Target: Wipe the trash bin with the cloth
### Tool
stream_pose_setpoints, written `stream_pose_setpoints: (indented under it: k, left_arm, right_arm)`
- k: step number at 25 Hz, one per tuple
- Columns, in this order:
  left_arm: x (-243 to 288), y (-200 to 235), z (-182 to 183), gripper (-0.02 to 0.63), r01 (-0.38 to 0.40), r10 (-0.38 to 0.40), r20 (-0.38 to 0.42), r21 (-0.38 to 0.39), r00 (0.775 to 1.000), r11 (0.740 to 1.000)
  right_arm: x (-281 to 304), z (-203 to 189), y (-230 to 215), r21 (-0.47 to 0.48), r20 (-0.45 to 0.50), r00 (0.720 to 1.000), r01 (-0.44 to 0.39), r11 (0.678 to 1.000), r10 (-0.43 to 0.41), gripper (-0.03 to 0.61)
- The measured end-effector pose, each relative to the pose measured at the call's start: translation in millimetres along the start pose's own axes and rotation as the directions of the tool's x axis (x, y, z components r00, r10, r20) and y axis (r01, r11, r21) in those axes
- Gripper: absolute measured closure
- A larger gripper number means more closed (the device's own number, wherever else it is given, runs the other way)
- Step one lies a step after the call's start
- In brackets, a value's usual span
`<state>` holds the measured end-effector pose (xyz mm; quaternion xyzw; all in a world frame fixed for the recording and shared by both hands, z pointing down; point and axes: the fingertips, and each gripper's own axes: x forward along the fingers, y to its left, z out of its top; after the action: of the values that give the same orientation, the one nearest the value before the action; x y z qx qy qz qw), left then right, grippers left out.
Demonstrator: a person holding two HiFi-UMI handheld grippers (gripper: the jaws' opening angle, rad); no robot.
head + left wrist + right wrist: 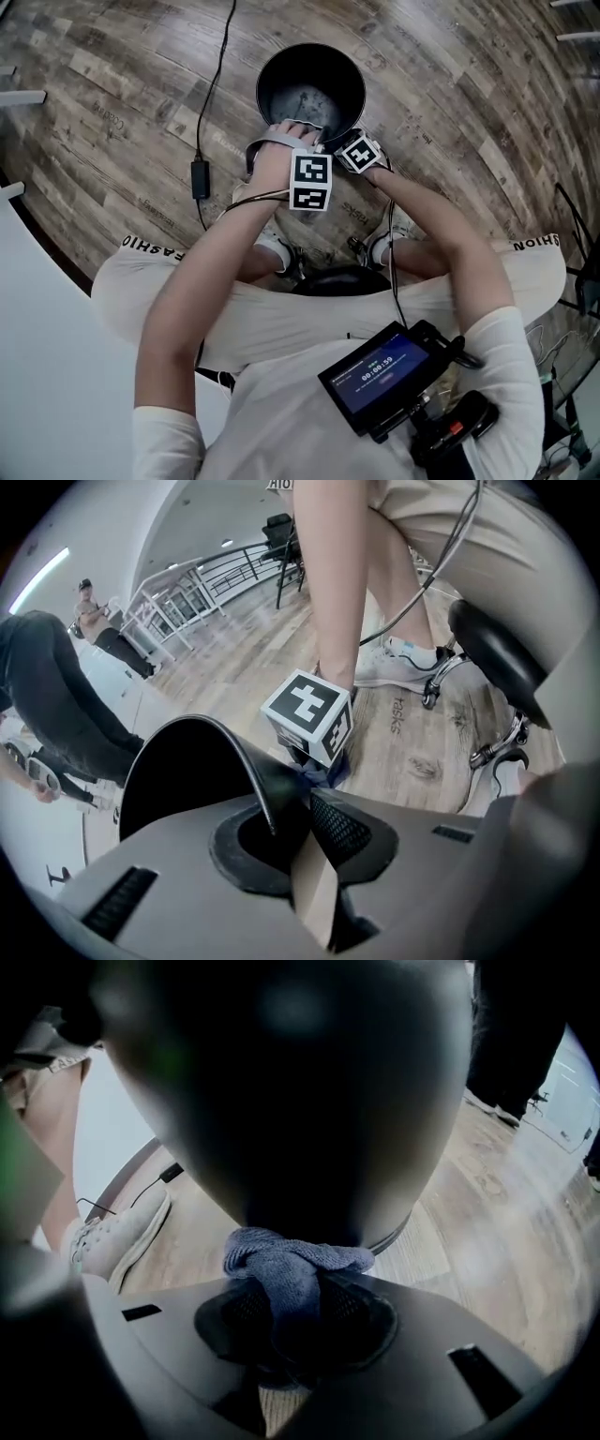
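While the left gripper (pixel 291 813) is clamped on the trash bin (pixel 309 89) at its 6 o'clock rim, the right gripper (pixel 286 1321) has the cloth (pixel 281 1260) pinched against the outer wall around 5 o'clock.

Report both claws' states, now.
Left claw: closed on the bin rim.
Right claw: closed on the cloth.

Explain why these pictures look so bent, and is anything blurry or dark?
Head view: sharp and evenly lit, though the wide lens bows the plank floor around the trash bin. Left gripper view: black corners, curved railings. Right gripper view: the trash bin fills the top as a dark, out-of-focus mass, the floor beside it smears, only the cloth is fairly crisp.
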<state>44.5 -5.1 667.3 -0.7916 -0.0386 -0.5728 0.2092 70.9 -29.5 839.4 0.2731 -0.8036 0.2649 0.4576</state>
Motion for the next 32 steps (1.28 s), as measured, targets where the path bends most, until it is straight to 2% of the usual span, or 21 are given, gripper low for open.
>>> stream_pose_setpoints:
  k: [2,4,6,8,10,14,15,17,19,23,28,32]
  left_arm:
    - [-1,-2,0,0.549,0.014,-0.014,0.009,-0.001,1.0,1.0]
    - [-4,-7,3,0.544,0.041,-0.041,0.039,-0.006,0.998,0.999]
    - [-9,-8,4,0.498,0.068,-0.065,0.087,-0.021,0.994,0.997]
    - [-15,-4,-5,0.452,0.074,-0.071,0.098,-0.027,0.993,0.997]
    - [-17,-4,-23,0.434,0.075,-0.076,0.051,0.024,0.996,0.997]
    - [-14,-14,-43,0.436,0.1,-0.093,-0.042,0.186,0.995,0.977]
    - [-11,-17,-44,0.45,0.1,-0.087,-0.064,0.223,0.994,0.97]
    - [-8,-21,-45,0.536,0.101,-0.078,-0.093,0.27,0.993,0.958]
    - [-6,-22,-42,0.548,0.102,-0.08,-0.093,0.262,0.992,0.96]
    - [-4,-22,-30,0.551,0.095,-0.083,-0.066,0.201,0.994,0.975]
    - [0,-26,-15,0.549,0.082,-0.078,-0.034,0.141,0.996,0.987]
    - [2,-21,-7,0.549,0.056,-0.053,-0.028,0.111,0.998,0.992]
  right_arm:
    - [-8,4,6,0.013,-0.028,1.0,-0.004,1.0,0.004,0.471]
    - [-23,8,22,0.063,-0.034,0.998,-0.049,0.997,0.052,0.471]
    - [-45,16,40,0.082,-0.013,0.995,-0.096,0.992,0.098,0.471]
    - [-67,25,52,0.055,-0.004,0.993,-0.117,0.992,0.117,0.471]
    - [-91,34,62,0.055,0.012,0.992,-0.128,0.99,0.128,0.471]
    - [-142,62,74,0.149,0.08,0.988,-0.145,0.978,0.134,0.471]
    - [-152,68,78,0.138,0.094,0.987,-0.144,0.98,0.132,0.471]
    - [-164,80,81,0.065,0.11,0.988,-0.12,0.991,0.113,0.471]
    - [-164,87,75,0.0,0.099,0.991,-0.09,0.996,0.089,0.471]
    - [-138,73,59,0.011,0.037,0.996,-0.076,0.997,0.076,0.471]
    - [-71,30,42,-0.028,-0.032,0.998,-0.049,0.998,0.048,0.471]
    - [-14,-2,14,-0.104,-0.08,0.997,-0.013,0.994,0.004,0.471]
